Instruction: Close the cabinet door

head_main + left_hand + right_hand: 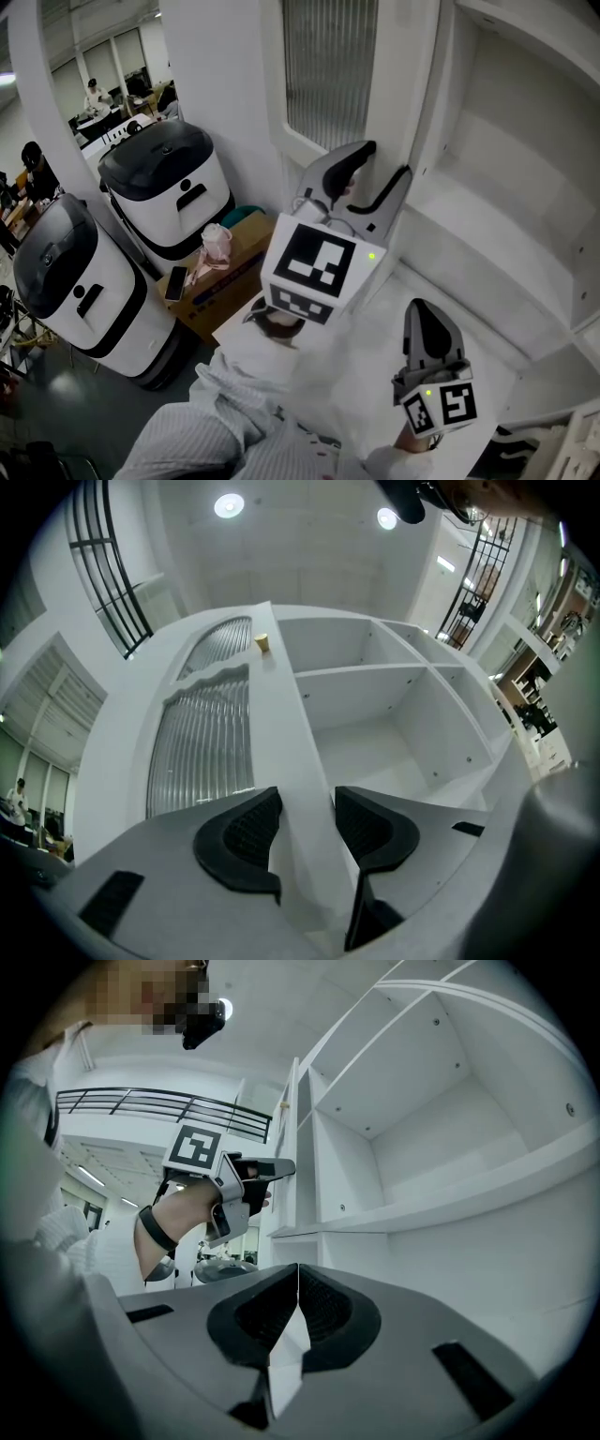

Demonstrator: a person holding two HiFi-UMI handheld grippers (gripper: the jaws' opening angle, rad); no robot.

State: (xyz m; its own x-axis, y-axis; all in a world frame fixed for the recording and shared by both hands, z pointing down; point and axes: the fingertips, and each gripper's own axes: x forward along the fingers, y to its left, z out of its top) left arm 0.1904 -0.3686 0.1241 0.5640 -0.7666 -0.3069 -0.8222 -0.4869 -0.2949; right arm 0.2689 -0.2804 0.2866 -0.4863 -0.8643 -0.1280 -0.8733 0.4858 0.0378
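The white cabinet door [328, 66] with a ribbed glass panel [202, 733] stands out from the open shelf cabinet [487, 169], edge-on to me. My left gripper [386, 159] straddles the door's free edge [281, 714], one dark pad on each face, pressed against it. The right gripper view shows the left gripper [272, 1168] on that edge at about upper-shelf height. My right gripper [424, 314] hangs lower, in front of the bottom shelf, pads [296, 1312] together with nothing between them. The cabinet's compartments [375, 714] are bare.
Two white and black wheeled machines [169, 187] [75, 281] stand left of the door on the floor. Beside them is a cardboard box [225, 272] with a phone [175, 283] and a pink item [216, 242] on top. People sit at desks far back left.
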